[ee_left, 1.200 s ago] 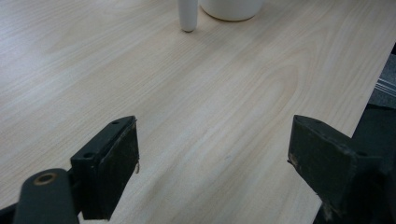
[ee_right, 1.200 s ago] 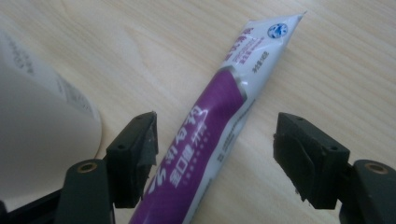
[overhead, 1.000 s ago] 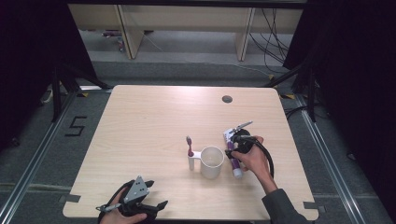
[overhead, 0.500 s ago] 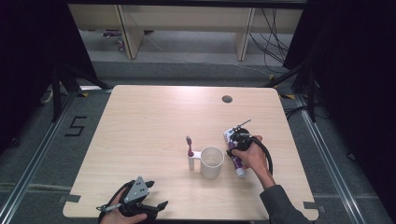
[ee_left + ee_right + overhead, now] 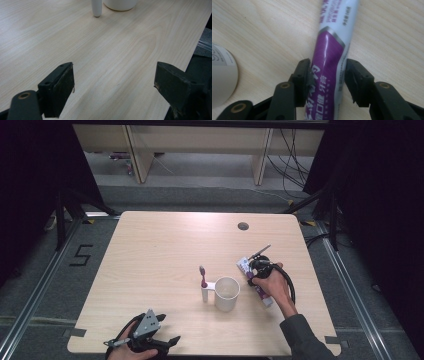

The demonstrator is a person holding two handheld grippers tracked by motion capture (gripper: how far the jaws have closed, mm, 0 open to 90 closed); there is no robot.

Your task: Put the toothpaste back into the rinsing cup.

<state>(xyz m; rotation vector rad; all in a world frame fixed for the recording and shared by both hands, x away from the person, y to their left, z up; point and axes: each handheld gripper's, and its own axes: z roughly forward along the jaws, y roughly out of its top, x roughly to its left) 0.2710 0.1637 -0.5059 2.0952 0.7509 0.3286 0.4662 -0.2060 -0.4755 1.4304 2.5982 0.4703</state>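
**A:** What's on the table, counted out?

**B:** Take the white mug as the landmark. There is one mug, one toothbrush, one toothpaste tube and two grippers. The single toothbrush, purple-headed, stands upright in a small white holder just to the left of the mug, close against its handle. In the left gripper view the foot of that holder and the mug's base show at the top edge.

**A:** And the tube?

**B:** One purple-and-white toothpaste tube lies flat on the wood just to the right of the mug, running away from the person, its white crimped end the farther end.

**A:** Is it gripped?

**B:** The right gripper straddles it. Its two jaws have just been closing with the tube between them; the left pad touches the tube's side, the right sits at its edge, and the tube still rests on the table. Whether they truly squeeze it, I cannot tell.

**A:** The other claw?

**B:** The left gripper is released, jaws spread wide over bare wood, well apart from the mug, toward the table's near edge and to the left.
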